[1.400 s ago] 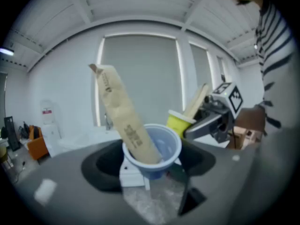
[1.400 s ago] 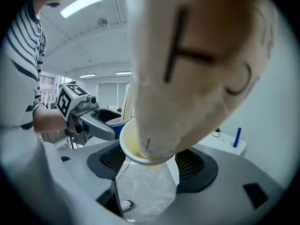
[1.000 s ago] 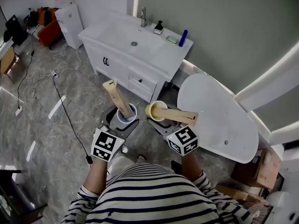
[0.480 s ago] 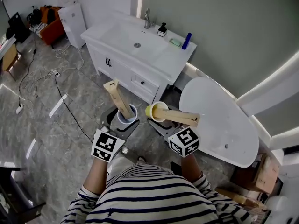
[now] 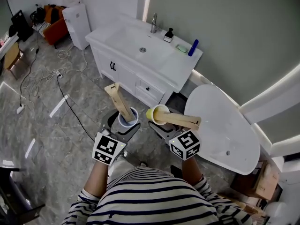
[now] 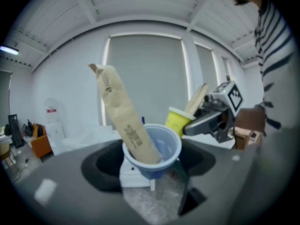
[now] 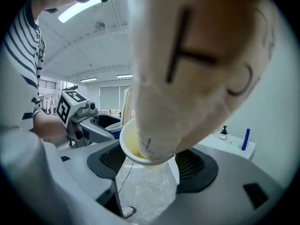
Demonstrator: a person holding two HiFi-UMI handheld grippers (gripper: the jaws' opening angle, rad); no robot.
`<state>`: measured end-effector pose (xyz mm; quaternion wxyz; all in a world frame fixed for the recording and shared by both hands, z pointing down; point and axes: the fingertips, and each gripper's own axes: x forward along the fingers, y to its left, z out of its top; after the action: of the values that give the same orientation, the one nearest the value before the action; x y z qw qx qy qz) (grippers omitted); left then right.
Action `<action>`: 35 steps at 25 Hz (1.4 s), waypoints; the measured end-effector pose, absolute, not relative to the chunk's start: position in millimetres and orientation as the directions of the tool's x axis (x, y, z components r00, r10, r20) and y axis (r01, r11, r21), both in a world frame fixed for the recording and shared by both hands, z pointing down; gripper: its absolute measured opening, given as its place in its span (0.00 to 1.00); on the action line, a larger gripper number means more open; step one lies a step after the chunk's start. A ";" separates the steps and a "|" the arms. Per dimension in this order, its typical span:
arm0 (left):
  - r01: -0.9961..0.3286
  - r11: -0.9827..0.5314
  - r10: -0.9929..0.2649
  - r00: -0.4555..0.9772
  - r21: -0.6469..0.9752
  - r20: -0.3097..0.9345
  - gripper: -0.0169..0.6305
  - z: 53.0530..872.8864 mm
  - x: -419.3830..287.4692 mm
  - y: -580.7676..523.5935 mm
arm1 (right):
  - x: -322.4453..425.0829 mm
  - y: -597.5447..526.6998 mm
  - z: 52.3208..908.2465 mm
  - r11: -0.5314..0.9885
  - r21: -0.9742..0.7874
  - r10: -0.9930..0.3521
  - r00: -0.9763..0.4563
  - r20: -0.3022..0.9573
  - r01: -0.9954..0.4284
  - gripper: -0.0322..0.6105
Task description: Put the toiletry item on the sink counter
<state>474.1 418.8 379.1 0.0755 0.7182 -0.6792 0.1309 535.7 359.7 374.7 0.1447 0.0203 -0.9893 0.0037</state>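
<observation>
Tilt worries us: left gripper [image 5: 126, 124] clamps the blue cup [image 5: 128, 117], right gripper [image 5: 159, 122] the yellow cup [image 5: 155, 112], well short of the sink counter [image 5: 176, 68], and their tall packets [image 5: 118, 100] could slide out.

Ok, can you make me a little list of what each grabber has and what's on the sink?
left gripper: shut on the blue cup, with a tall tan packet standing in it
right gripper: shut on the yellow cup, with a leaning tan packet poking out
sink counter: white, up ahead, not reached yet
on the counter: tap, dark bottle, green item, blue upright item
</observation>
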 end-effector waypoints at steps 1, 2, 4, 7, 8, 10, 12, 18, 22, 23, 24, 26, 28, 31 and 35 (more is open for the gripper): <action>-0.996 -0.065 -0.956 0.042 -0.069 0.290 0.59 378.3 467.9 417.7 | 529.4 358.4 373.8 0.999 -0.001 -0.038 -0.957 0.286 -0.040 0.57; -0.996 -0.063 -0.957 0.041 -0.068 0.288 0.59 377.6 461.7 417.1 | 523.1 357.6 373.2 0.999 0.000 -0.038 -0.957 0.287 -0.039 0.57; -0.996 -0.060 -0.957 0.038 -0.068 0.286 0.59 376.7 448.9 416.5 | 510.4 356.7 372.1 0.999 0.002 -0.037 -0.958 0.286 -0.039 0.57; -0.996 -0.057 -0.958 0.034 -0.070 0.285 0.59 374.9 425.7 413.4 | 487.5 353.5 369.6 0.999 0.002 -0.037 -0.959 0.282 -0.038 0.57; -0.996 -0.057 -0.958 0.034 -0.072 0.286 0.59 374.1 417.1 411.4 | 479.0 351.5 368.7 0.999 0.001 -0.038 -0.959 0.280 -0.039 0.57; -0.996 -0.057 -0.958 0.034 -0.075 0.286 0.59 372.7 399.9 407.5 | 461.9 347.5 367.8 0.999 0.000 -0.039 -0.960 0.279 -0.040 0.57; -0.995 -0.059 -0.958 0.034 -0.078 0.284 0.59 372.1 382.0 406.1 | 443.8 345.8 367.8 0.999 0.002 -0.041 -0.960 0.277 -0.042 0.57; -0.995 -0.058 -0.960 0.034 -0.078 0.279 0.59 370.2 325.8 406.1 | 388.4 344.9 365.5 0.999 0.008 -0.045 -0.960 0.277 -0.045 0.57; -0.995 -0.065 -0.962 0.040 -0.081 0.272 0.59 368.5 290.3 404.6 | 354.5 343.5 361.8 0.998 0.018 -0.057 -0.960 0.276 -0.054 0.57; -0.994 -0.068 -0.962 0.043 -0.082 0.269 0.59 367.9 282.3 403.9 | 346.8 342.8 361.1 0.998 0.020 -0.060 -0.959 0.275 -0.057 0.57; -0.994 -0.070 -0.963 0.046 -0.083 0.267 0.59 367.4 274.4 403.4 | 339.0 342.4 360.9 0.998 0.021 -0.063 -0.959 0.275 -0.059 0.57; -0.994 -0.074 -0.963 0.050 -0.084 0.264 0.59 366.8 259.0 403.3 | 323.6 342.0 361.2 0.998 0.025 -0.068 -0.958 0.278 -0.064 0.57; -0.993 -0.081 -0.963 0.056 -0.087 0.263 0.59 367.0 245.1 405.4 | 308.8 343.2 361.3 0.997 0.028 -0.074 -0.958 0.278 -0.069 0.57; -0.992 -0.089 -0.963 0.061 -0.095 0.262 0.59 369.2 225.0 411.6 | 287.8 348.1 360.8 0.997 0.035 -0.079 -0.959 0.271 -0.072 0.57; -0.992 -0.085 -0.965 0.059 -0.089 0.256 0.59 370.6 203.9 415.9 | 266.7 354.5 362.9 0.998 0.039 -0.067 -0.957 0.283 -0.059 0.57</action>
<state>203.9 415.9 370.6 0.0549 0.7258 -0.6743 0.1251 266.7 354.5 362.9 0.1437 0.0319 -0.9890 -0.0152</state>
